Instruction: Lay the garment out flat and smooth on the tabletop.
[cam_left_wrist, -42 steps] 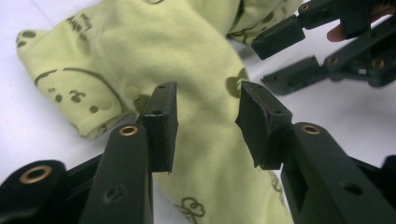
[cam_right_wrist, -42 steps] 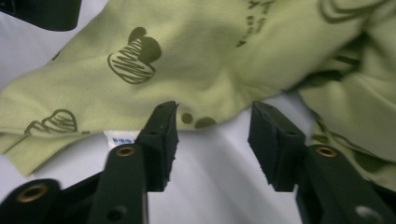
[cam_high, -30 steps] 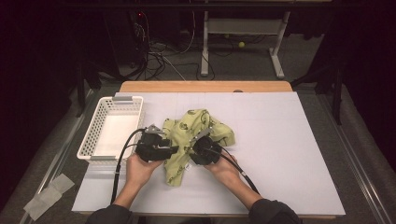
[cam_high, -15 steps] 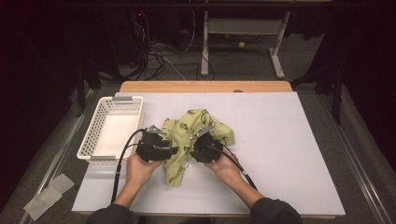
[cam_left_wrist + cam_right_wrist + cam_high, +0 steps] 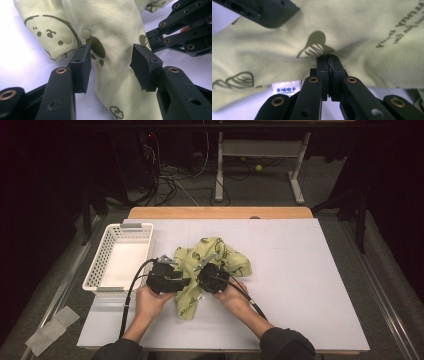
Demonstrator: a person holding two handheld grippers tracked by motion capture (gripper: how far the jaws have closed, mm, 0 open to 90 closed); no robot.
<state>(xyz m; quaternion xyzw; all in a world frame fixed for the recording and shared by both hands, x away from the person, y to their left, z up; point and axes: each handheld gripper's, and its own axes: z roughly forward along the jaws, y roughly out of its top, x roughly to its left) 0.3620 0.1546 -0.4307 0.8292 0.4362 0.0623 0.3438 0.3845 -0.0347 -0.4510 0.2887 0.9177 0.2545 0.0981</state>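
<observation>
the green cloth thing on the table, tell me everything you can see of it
The garment is soft pale-green fabric with dark animal prints, snap buttons and a white sewn-in label. It lies crumpled on the white table, right of the basket. The left gripper straddles a narrow part, jaws open; the right gripper, just closed, pinches an edge.

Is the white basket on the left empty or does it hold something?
Empty. The white basket shows a bare bottom in the high view, while the green garment lies crumpled on the table beside it.

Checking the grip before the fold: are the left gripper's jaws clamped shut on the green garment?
No: the left gripper has its jaws standing apart, the green garment lying loose between them.
</observation>
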